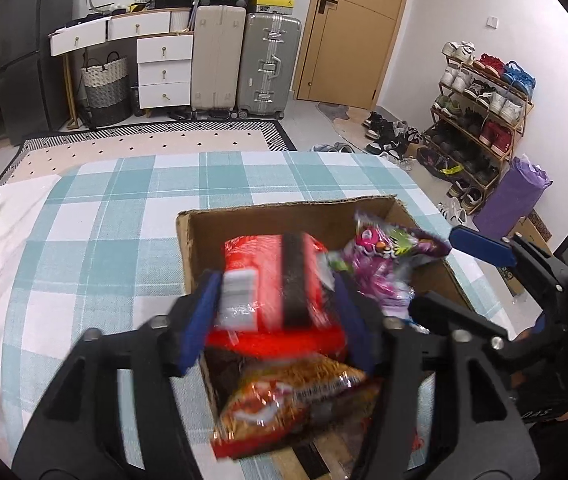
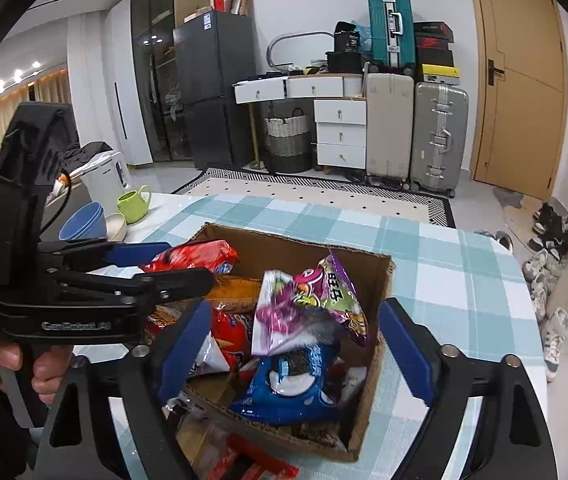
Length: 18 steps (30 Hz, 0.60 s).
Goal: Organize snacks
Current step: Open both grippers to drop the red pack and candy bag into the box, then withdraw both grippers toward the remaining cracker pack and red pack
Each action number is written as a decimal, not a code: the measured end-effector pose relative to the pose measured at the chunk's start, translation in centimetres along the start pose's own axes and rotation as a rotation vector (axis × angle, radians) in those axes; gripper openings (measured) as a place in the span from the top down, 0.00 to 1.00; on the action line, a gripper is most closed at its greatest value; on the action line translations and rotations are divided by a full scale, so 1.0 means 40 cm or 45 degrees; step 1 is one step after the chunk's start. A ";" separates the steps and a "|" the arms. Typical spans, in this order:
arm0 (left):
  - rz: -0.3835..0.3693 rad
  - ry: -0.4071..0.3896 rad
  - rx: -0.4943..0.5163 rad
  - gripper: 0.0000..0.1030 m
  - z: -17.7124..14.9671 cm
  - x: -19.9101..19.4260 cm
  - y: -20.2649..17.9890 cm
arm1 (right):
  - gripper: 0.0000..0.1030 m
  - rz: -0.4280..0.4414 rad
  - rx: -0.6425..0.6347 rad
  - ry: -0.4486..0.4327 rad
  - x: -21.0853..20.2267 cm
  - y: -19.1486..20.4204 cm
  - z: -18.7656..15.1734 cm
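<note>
- The cardboard box (image 2: pixel 367 276) sits on the checked table (image 1: pixel 96 216) directly ahead of me. It is the collection point, so the snacks are piled loosely inside it.
- My left gripper (image 1: pixel 278 312) hangs over the near left part of the box with the red packet (image 1: pixel 280 280) between its jaws. The jaws are parted and I cannot see the pads pressing the packet. I judge it released so that it drops onto the orange packet (image 1: pixel 295 396) below.
- My right gripper (image 2: pixel 295 344) has its jaws spread wide and grasps nothing. The purple packet (image 2: pixel 311 300) and the blue packet (image 2: pixel 287 384) lie between and beyond them, already in the box.
- Pose: both grippers tilt downward over the box's near edge, left beside right. My left hand (image 2: pixel 24 364) wraps the handle, which is held upright.
- Judgement: both packets look delivered, and the next step calls for lifting clear.
</note>
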<state>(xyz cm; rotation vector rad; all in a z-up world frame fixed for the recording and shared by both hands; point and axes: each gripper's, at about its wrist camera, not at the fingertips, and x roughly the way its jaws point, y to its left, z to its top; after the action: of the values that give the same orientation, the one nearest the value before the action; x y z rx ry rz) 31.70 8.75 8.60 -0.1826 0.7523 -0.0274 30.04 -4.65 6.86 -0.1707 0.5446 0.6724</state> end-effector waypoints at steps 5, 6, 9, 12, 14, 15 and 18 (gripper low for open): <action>0.024 -0.044 0.039 0.15 -0.028 -0.066 -0.023 | 0.01 -0.070 0.039 -0.001 -0.062 0.001 -0.033; 0.037 -0.050 0.049 0.12 -0.038 -0.079 -0.027 | 0.01 -0.083 0.048 0.005 -0.072 0.002 -0.044; 0.065 -0.084 0.064 0.01 -0.072 -0.122 -0.036 | 0.01 -0.121 0.079 0.024 -0.100 0.009 -0.085; 0.061 -0.079 0.057 0.01 -0.114 -0.152 -0.035 | 0.01 -0.138 0.108 0.046 -0.115 0.010 -0.119; 0.059 -0.078 0.049 0.01 -0.145 -0.171 -0.033 | 0.01 -0.148 0.120 0.064 -0.125 0.014 -0.141; 0.061 -0.078 0.047 0.01 -0.154 -0.178 -0.032 | 0.01 -0.152 0.123 0.071 -0.128 0.017 -0.148; 0.056 -0.075 0.029 0.01 -0.191 -0.194 -0.016 | 0.01 -0.154 0.125 0.078 -0.139 0.031 -0.170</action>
<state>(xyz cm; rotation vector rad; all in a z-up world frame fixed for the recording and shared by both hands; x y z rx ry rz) 20.84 7.65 8.51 -0.1442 0.6971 0.0109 22.75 -8.90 4.08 -0.1310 0.6196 0.5231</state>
